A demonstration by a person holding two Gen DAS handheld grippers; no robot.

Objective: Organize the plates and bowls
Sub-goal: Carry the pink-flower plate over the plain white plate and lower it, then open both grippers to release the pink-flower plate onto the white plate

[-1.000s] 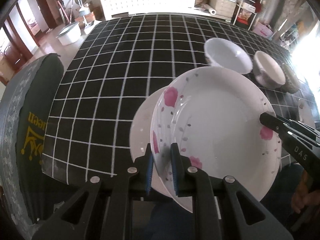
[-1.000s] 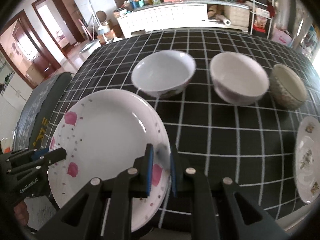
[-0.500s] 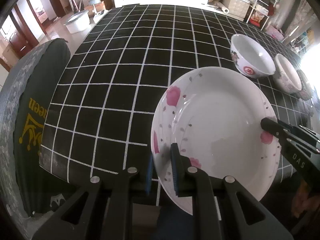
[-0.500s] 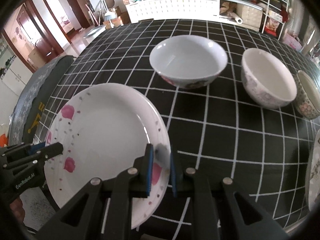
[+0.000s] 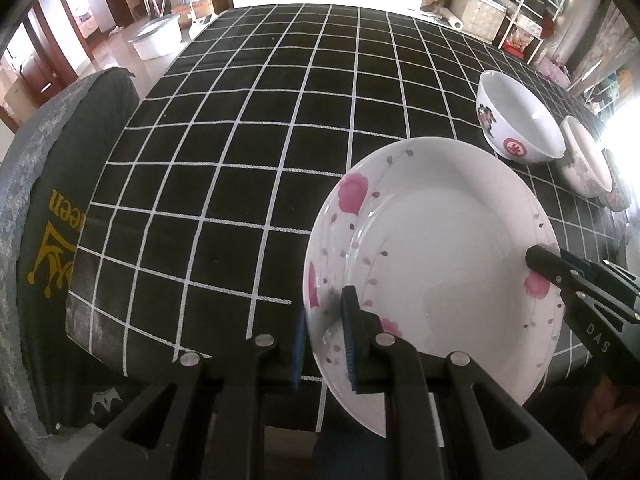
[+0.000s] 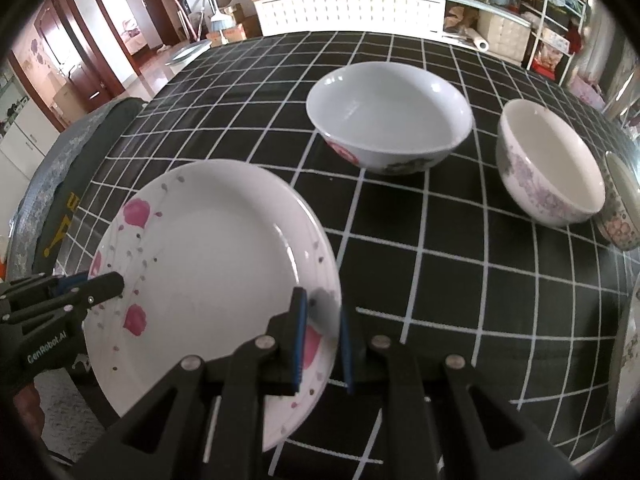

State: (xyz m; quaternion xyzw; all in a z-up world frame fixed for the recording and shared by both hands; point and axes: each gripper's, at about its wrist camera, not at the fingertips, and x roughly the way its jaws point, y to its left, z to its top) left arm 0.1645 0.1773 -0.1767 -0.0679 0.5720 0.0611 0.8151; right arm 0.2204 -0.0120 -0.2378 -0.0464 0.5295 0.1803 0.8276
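Nearest the left wrist camera: left hand-held gripper [image 5: 325,344], nearly closed, blue pads clamped on the near-left rim of a white plate [image 5: 436,264] with pink flowers, one pad over the rim and one under it. Nearest the right wrist camera: right hand-held gripper [image 6: 322,338], likewise nearly closed, pinching the opposite rim of the same plate [image 6: 208,264] beside a pink flower. Plate thus gripped at two sides, tilted a little, hanging over the near edge of the black tabletop [image 5: 240,152] with its white grid lines; cannot tell whether touching the cloth or just above it. Seen across the plate from each camera: the other gripper's black fingertip on the far rim. Farther out on the tabletop, beyond the plate: a wide white bowl [image 6: 390,114] with a red mark on its side, upright. Just beside it, to the right: a deeper bowl [image 6: 550,162] with purple flowers, upright, apart from the first. At the right edge, close against the purple bowl: a third patterned bowl [image 6: 622,204], only partly in view. Left of the tabletop: a dark chair back [image 5: 52,216] with yellow lettering.
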